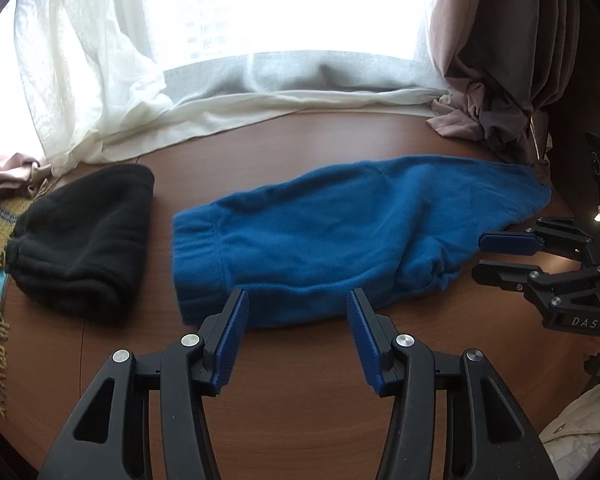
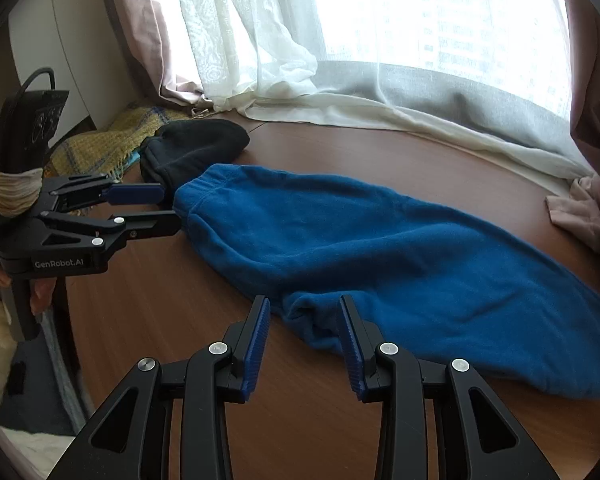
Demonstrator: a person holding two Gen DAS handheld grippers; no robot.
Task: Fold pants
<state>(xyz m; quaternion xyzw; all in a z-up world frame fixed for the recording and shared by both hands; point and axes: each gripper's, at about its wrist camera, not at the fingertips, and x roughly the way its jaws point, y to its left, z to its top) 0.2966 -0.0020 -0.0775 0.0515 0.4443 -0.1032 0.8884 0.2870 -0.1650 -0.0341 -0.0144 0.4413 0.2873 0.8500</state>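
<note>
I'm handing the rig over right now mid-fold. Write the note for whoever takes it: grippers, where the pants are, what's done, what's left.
Left gripper: jaws open, holding nothing, hovering at the near edge of the blue pants by the waistband end.
Right gripper: jaws open and empty, at the bunched cuff end.
Pants: laid lengthwise on the brown table, apparently folded once leg over leg; cuff end rumpled.
Black folded garment sits beside the waistband, apart from the pants.
Done: the lengthwise fold, as far as the views show.
Left: smooth the cuffs, then fold end to end.
</note>
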